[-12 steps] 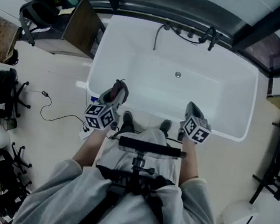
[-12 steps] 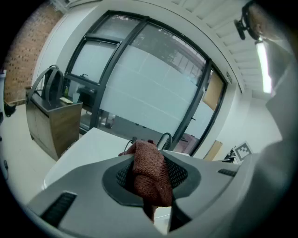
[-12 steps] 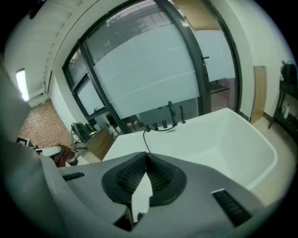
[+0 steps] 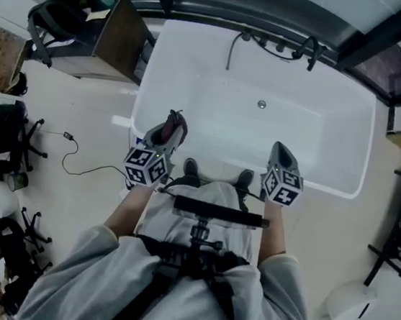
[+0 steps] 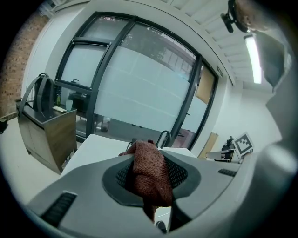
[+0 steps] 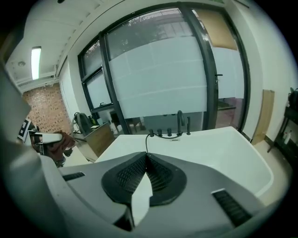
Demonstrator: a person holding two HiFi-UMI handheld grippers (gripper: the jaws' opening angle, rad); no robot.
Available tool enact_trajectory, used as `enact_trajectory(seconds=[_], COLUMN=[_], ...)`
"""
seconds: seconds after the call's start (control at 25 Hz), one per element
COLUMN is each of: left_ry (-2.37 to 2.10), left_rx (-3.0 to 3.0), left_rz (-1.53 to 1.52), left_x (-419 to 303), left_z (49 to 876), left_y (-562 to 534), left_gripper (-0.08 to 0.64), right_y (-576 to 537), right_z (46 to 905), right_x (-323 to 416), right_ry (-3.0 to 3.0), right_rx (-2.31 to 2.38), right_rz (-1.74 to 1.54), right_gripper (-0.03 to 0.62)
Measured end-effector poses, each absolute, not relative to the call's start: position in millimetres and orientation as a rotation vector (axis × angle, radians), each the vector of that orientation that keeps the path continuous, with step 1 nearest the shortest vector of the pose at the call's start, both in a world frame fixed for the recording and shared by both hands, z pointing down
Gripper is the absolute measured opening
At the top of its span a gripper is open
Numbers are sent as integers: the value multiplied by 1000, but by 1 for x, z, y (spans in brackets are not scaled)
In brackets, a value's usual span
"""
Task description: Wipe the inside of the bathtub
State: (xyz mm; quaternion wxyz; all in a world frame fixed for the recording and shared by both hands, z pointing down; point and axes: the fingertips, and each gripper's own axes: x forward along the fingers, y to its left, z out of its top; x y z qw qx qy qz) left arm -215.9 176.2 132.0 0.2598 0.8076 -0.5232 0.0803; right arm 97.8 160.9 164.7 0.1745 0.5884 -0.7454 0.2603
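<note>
A reddish-brown cloth (image 5: 150, 176) is clamped between the jaws of the left tool (image 4: 172, 127), which is held over the near rim of the white bathtub (image 4: 328, 128). The right tool (image 4: 279, 154) is held over the same rim, its jaws pressed together with nothing gripped between them. Dark tap fittings (image 4: 279, 48) are mounted along the far rim.

1. Soft, even daylight comes through the big frosted window (image 5: 139, 83), and a ceiling strip light (image 5: 253, 58) glows overhead.
2. The white bathtub (image 4: 320, 134) reads bright, with only faint shadows.
3. Both gripper views bulge like a fisheye, with black corners and a slightly soft foreground.
4. The head view bends at its edges.
</note>
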Motion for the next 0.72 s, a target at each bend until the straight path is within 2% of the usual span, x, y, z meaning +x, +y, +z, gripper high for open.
enact_trajectory(seconds=[0.4,0.72], left_ry=[-1257,-1254], left_rx=[2325,2323], left_rz=[321,267], left_x=[-234,-197], left_z=[136,124], left_y=[150,130], left_gripper=[100,100], right_y=[163,157], right_z=[162,155], right_x=[55,82], right_ry=[-2073,-2071], right_rx=[1767,1698], right_rz=[778,815], right_gripper=[6,6])
